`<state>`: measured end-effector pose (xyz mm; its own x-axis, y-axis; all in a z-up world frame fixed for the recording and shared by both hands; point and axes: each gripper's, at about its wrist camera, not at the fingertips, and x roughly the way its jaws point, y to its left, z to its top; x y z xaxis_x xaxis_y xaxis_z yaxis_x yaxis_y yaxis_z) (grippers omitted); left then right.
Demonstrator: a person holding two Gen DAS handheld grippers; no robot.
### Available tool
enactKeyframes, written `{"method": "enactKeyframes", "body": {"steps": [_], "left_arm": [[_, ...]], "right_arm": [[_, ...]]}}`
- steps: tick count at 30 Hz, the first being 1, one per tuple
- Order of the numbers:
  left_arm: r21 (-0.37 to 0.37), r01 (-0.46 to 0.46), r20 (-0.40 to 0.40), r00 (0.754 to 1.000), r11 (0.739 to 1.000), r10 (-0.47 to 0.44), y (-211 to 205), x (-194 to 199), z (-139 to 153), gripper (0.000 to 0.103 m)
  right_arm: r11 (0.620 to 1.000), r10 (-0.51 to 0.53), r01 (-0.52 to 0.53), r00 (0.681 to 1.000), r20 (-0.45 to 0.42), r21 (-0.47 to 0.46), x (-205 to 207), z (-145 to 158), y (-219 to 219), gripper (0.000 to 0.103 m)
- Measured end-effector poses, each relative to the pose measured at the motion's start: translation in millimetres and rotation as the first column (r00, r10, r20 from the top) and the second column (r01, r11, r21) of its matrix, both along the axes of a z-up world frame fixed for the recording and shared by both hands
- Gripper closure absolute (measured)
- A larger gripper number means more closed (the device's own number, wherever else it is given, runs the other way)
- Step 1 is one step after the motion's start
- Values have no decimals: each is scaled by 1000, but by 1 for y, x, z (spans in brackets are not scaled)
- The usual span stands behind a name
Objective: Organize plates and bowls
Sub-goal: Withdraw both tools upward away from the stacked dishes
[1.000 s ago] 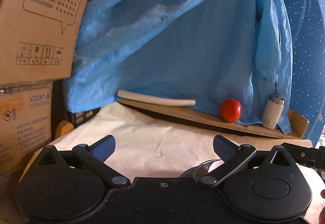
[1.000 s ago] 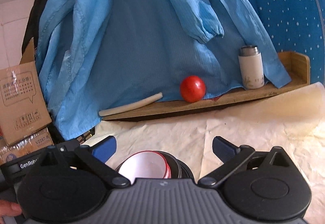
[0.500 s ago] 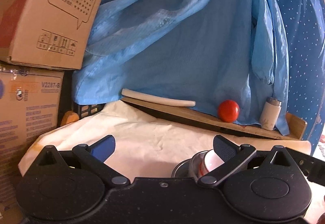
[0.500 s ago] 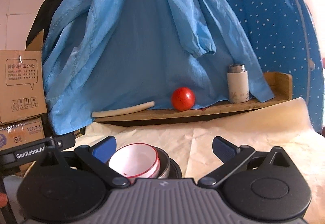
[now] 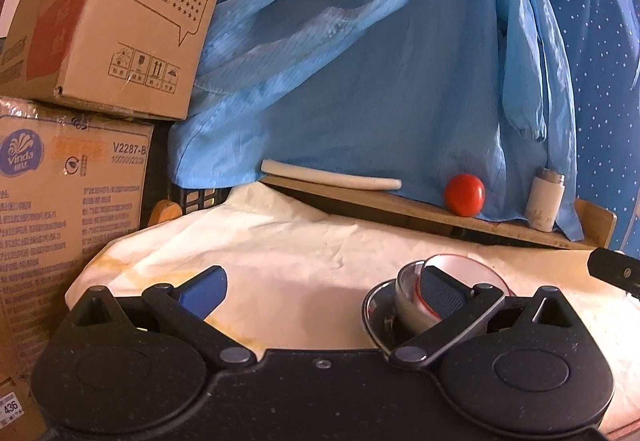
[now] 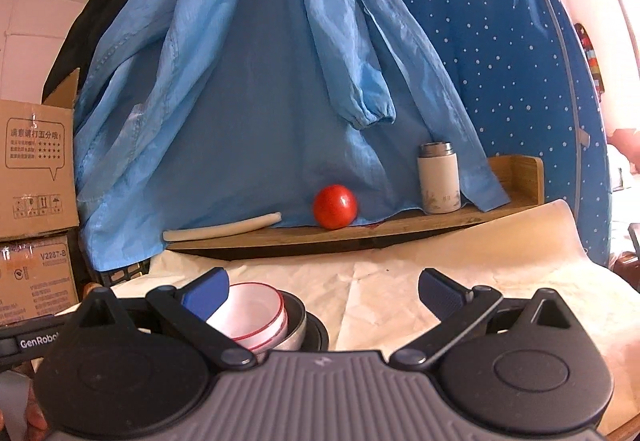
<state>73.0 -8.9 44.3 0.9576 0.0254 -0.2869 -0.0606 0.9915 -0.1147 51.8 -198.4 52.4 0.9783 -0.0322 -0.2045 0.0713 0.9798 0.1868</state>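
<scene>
A white bowl with a red rim (image 6: 256,315) sits nested in a steel bowl (image 6: 296,325), which rests on a dark plate (image 6: 320,333) on the cream-covered table. The same stack shows in the left wrist view, with the white bowl (image 5: 412,305) inside the steel bowl (image 5: 376,315). My left gripper (image 5: 320,291) is open and empty, its right finger in front of the stack. My right gripper (image 6: 323,291) is open and empty, its left finger in front of the white bowl.
A wooden shelf (image 6: 360,233) at the back holds a red tomato (image 6: 334,206), a white flask (image 6: 438,177) and a white stick (image 6: 224,229). Blue cloth hangs behind. Cardboard boxes (image 5: 72,169) stand at the left.
Both grippers have pulled back and risen from the bowl stack, so more of the table and stack shows. Both stay open.
</scene>
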Motion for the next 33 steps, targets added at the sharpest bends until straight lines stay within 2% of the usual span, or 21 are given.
{"method": "enactKeyframes", "body": {"steps": [7, 11, 24, 33], "left_arm": [[9, -6, 4, 1000, 1000, 6, -2, -11, -6, 1], [9, -9, 1, 1000, 1000, 9, -2, -18, -11, 1], [18, -19, 4, 1000, 1000, 19, 3, -35, -23, 1], [26, -9, -10, 1000, 1000, 9, 3, -41, -32, 1]], "right_arm": [[1000, -15, 15, 1000, 1, -10, -12, -10, 6, 0], [999, -49, 49, 998, 25, -21, -19, -16, 11, 0], [996, -65, 69, 995, 77, -52, -40, -25, 23, 0], [997, -52, 55, 997, 51, -59, -46, -36, 26, 0]]}}
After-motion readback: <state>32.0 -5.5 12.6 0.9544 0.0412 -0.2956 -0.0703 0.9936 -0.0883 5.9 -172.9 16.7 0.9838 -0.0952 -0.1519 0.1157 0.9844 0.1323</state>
